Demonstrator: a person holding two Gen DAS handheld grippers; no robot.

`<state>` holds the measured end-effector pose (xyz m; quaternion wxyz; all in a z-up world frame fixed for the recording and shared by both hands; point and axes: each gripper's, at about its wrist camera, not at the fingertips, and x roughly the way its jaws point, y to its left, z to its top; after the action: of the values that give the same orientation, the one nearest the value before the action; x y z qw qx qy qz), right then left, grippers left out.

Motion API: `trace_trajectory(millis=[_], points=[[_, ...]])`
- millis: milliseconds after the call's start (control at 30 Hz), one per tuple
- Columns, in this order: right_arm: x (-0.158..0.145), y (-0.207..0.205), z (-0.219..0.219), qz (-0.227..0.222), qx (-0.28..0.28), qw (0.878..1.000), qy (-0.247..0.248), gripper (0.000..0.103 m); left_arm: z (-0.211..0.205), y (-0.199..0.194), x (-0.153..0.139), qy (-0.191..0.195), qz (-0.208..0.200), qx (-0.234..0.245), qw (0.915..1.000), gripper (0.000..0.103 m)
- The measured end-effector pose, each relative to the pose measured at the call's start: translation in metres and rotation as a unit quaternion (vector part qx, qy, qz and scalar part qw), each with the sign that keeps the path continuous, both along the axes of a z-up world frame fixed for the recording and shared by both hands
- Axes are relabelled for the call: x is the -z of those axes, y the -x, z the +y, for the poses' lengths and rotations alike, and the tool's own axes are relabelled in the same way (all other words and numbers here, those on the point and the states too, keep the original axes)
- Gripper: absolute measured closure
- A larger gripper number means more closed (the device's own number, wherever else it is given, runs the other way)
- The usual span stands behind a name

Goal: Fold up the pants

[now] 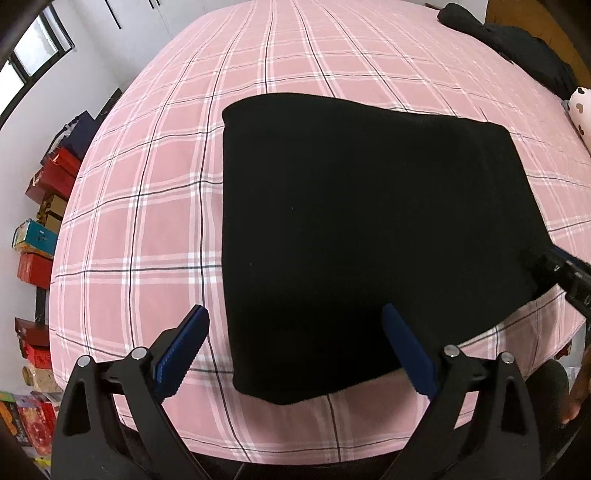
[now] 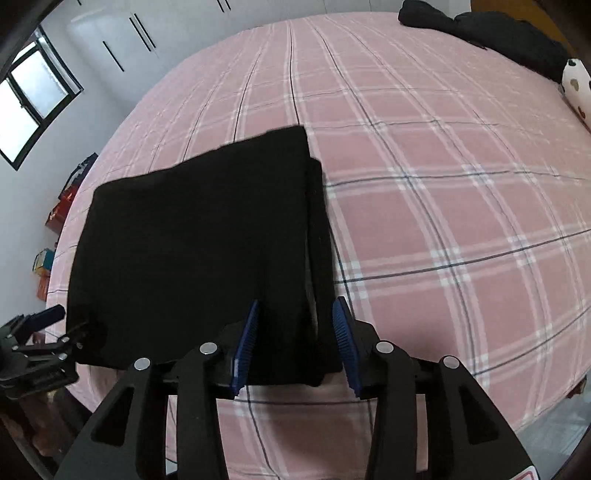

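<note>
On the bed (image 1: pixel 155 206), folded pants (image 1: pixel 362 236) are flanked by the wide left hand-held gripper (image 1: pixel 295 350) and the narrower, unclamped right hand-held gripper (image 2: pixel 295 343); edges should be aligned squarely.

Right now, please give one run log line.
pants: folded, flat on bed | left gripper: open | right gripper: open, straddling pants edge

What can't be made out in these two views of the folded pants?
- Pants: both views show plain black; layers and waistband unreadable.
- Right gripper: cut off by the left view's right edge; in the right view, contact with the pants' near edge is unclear.
- Dark clothes far across the bed: too small and dark to identify.
</note>
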<state>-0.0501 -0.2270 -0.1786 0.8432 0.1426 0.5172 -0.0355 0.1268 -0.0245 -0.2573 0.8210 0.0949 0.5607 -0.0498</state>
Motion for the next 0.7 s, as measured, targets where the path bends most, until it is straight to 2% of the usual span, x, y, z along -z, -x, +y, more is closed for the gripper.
trace_trajectory(millis=[67,200,367,467,533,600,667,700], points=[[-0.004,0.002,0.001,0.000,-0.005,1.000,0.010,0.048,0.001,-0.002,0.000,0.006,0.001,0.000,1.0000,0.010],[0.001,0.000,-0.007,0.001,-0.005,1.000,-0.008,0.038,0.003,0.001,-0.004,0.021,0.004,-0.004,0.9998,0.010],[0.005,0.002,-0.006,0.002,-0.022,1.000,-0.017,0.029,0.022,-0.005,-0.007,0.100,0.010,-0.004,0.9949,0.010],[0.015,-0.003,-0.006,0.014,-0.040,0.998,-0.040,0.027,0.043,-0.020,0.009,0.160,0.028,-0.019,0.9866,0.010],[0.026,-0.009,-0.013,0.019,-0.038,0.997,-0.070,0.024,0.051,-0.029,0.021,0.186,0.044,-0.030,0.9811,0.010],[0.035,-0.012,-0.021,0.020,-0.027,0.994,-0.106,0.021,0.054,-0.034,0.033,0.229,0.056,-0.033,0.9712,0.010],[0.042,-0.015,-0.027,0.019,-0.014,0.989,-0.146,0.021,0.055,-0.038,0.042,0.248,0.060,-0.044,0.9658,0.007],[0.043,-0.015,-0.027,0.017,-0.008,0.988,-0.153,0.019,0.052,-0.038,0.043,0.247,0.055,-0.046,0.9663,0.006]])
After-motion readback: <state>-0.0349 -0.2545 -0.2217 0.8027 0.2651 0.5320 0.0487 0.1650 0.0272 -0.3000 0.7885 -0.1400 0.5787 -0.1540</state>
